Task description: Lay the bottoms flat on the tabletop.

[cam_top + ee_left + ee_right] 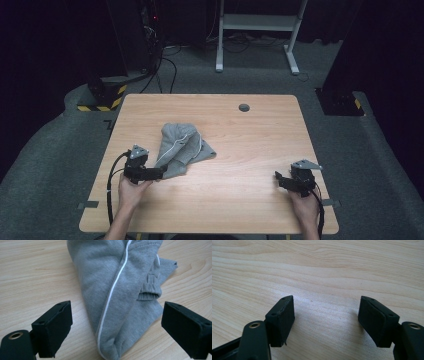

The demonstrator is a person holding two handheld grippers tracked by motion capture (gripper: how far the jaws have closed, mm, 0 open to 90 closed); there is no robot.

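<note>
Grey garment [181,149] lies bunched left of centre on the table [250,150], white piping running down it. My left gripper [159,173] sits at its near corner, jaws spread wide, cloth between them but not pinched, as the left gripper view shows [117,327]. Right gripper [278,178] is well apart over bare wood near the right edge, jaws also spread and empty.

To grab well, I'd push the left gripper forward a touch so the pads straddle the folded corner by the piping [110,302], keep low to the table, then close on all layers, not just the top one. The cuff [149,295] sits under a fold; I'd avoid snagging it. The right gripper should come across to take a second corner.
</note>
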